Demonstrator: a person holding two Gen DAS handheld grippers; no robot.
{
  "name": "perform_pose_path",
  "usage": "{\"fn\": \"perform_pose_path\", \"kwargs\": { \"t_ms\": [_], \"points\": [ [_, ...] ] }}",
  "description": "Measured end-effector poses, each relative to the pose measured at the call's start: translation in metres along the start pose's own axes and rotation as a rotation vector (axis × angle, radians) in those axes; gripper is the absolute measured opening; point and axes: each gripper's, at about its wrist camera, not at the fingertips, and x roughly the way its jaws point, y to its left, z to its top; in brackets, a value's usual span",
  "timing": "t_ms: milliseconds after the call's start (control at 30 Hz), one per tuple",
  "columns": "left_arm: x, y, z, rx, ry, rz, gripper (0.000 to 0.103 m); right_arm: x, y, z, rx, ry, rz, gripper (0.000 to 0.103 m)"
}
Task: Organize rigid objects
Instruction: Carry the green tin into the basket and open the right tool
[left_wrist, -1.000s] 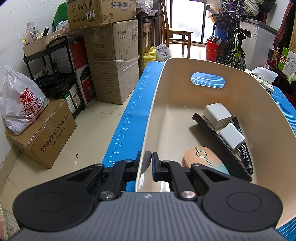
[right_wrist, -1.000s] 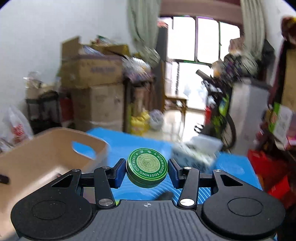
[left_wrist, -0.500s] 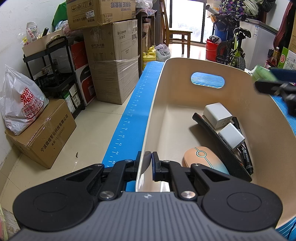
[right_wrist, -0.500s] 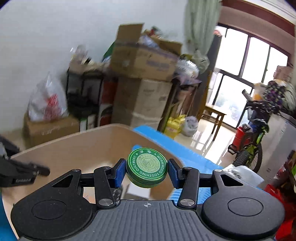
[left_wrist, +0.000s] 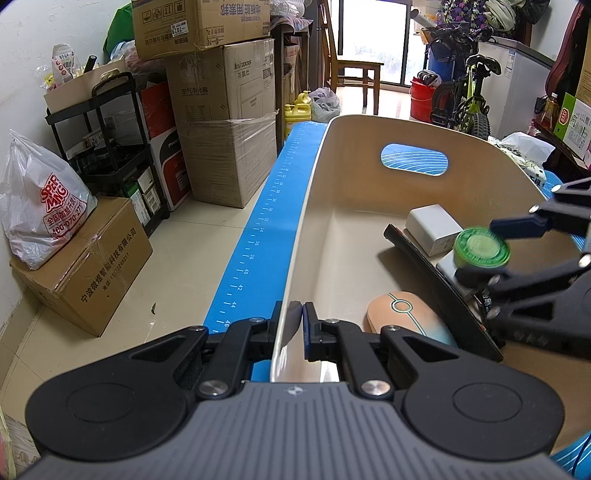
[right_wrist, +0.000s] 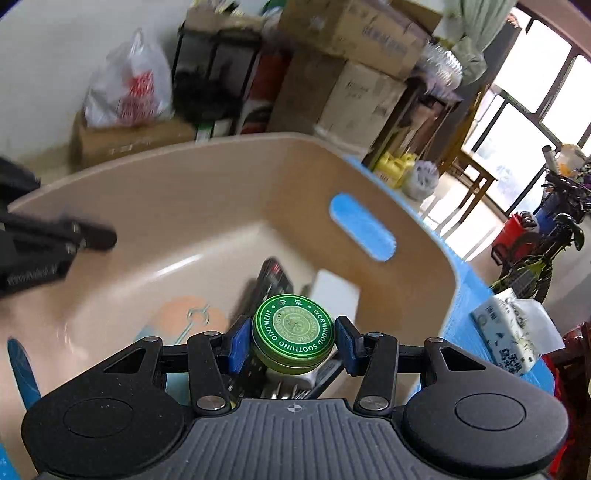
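Left tool (left_wrist: 295, 325) pinches near rim of beige bin (left_wrist: 332, 166), likely steadying it on blue-matted bench (left_wrist: 258, 236). Right tool (right_wrist: 291, 341) grips green ointment tin (right_wrist: 293, 330) over bin interior, above chargers (left_wrist: 430, 227), mouse (left_wrist: 406, 321), positioned for drop-off.

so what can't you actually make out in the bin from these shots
- Black pen: left wrist view, hidden behind the right claw and green tin.
- Second white charger: mostly covered by the tin.
- Mouse: right wrist view, motion-blurred.
- Bin floor under the tin: hidden in both views.
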Motion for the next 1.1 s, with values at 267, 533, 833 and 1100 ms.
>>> {"fn": "perform_pose_path", "kwargs": {
  "t_ms": [267,533,833,1100],
  "points": [
    [0.0,0.004,0.001,0.001,0.001,0.001,0.01,0.0,0.0,0.003,0.008,0.031,0.025,0.059],
    [0.0,0.003,0.001,0.0,0.001,-0.001,0.01,-0.011,-0.017,-0.002,0.111,-0.03,0.031,0.075],
    [0.0,0.003,0.001,0.0,0.001,0.0,0.01,-0.054,-0.08,-0.031,0.342,-0.26,-0.1,0.083],
    [0.0,0.003,0.001,0.0,0.001,0.0,0.01,-0.032,-0.142,-0.085,0.464,-0.196,-0.215,0.092]
  ]
}}
